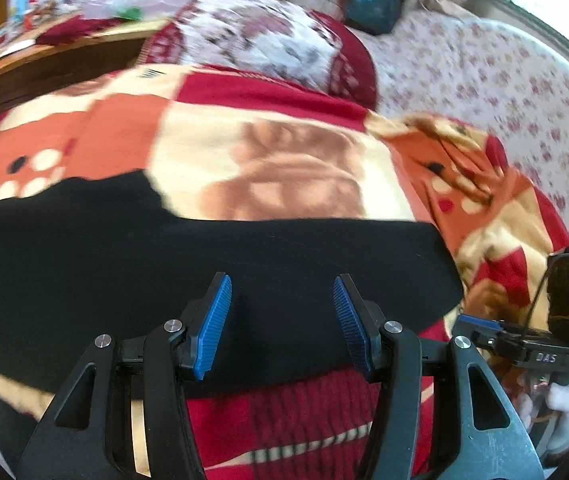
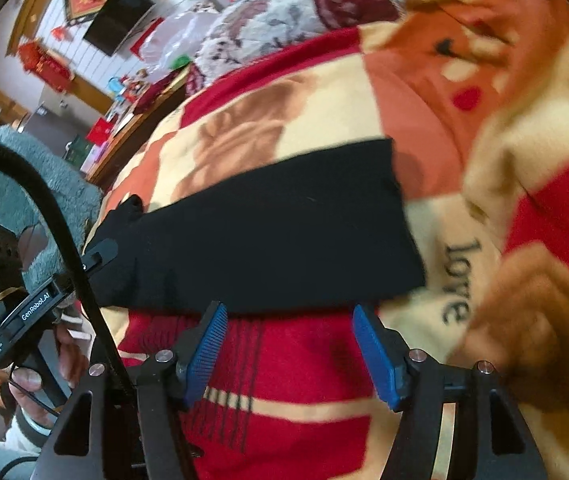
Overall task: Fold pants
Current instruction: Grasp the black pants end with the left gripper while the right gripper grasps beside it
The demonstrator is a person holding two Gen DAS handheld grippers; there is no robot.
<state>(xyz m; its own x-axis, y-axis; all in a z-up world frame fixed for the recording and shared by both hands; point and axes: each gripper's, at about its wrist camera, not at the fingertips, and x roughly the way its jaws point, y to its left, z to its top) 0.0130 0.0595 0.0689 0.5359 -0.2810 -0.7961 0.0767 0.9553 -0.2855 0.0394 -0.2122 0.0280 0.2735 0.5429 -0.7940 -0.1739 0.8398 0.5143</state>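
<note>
The black pants lie flat in a folded band on a red, orange and cream patterned blanket. My left gripper is open and empty, its blue pads just above the pants' near edge. In the right wrist view the pants lie across the middle, and my right gripper is open and empty just short of their near edge. The right gripper also shows in the left wrist view, to the right of the pants. The left gripper shows in the right wrist view at the pants' left end.
A floral pillow lies behind the blanket on a flowered bedsheet. A wooden table with clutter and a plastic bag stands at the far left. A grey-green fuzzy cushion lies left of the bed.
</note>
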